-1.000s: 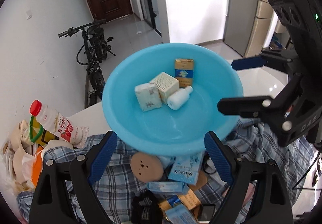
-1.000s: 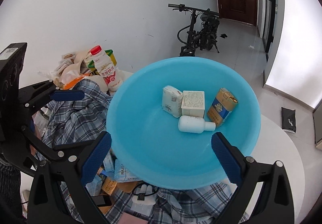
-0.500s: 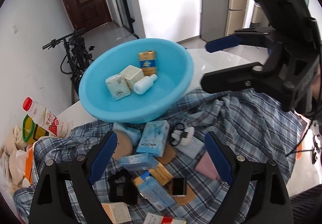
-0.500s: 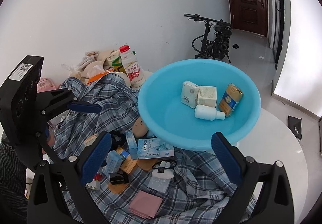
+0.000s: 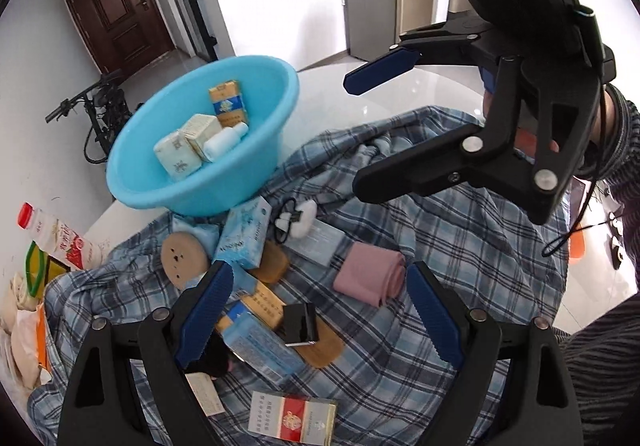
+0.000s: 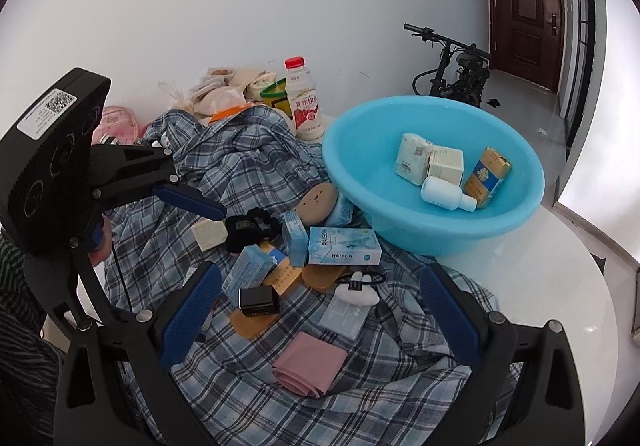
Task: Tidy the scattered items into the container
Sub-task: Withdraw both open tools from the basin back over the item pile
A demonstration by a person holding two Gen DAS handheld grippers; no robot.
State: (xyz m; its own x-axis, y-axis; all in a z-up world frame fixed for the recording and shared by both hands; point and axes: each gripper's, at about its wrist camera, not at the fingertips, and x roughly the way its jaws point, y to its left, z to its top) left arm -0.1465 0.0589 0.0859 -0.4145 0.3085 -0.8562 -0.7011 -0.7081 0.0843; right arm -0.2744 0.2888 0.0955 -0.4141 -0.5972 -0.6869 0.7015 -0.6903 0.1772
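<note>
Below left gripper (image 5: pixel 316 310), apparently, black box (image 5: pixel 298 324).

My left gripper (image 5: pixel 316 310) hangs with jaws wide apart above a black box (image 5: pixel 299 324) on the plaid cloth (image 5: pixel 460 246). Far left, the blue basin (image 5: pixel 256 169) holds four items; a pink folded cloth (image 5: pixel 370 276) lies right of the clutter.

Both wrist views look steeply down, sharing the blue basin (image 5: pixel 256 181) and plaid cloth (image 6: pixel 240 165).
</note>
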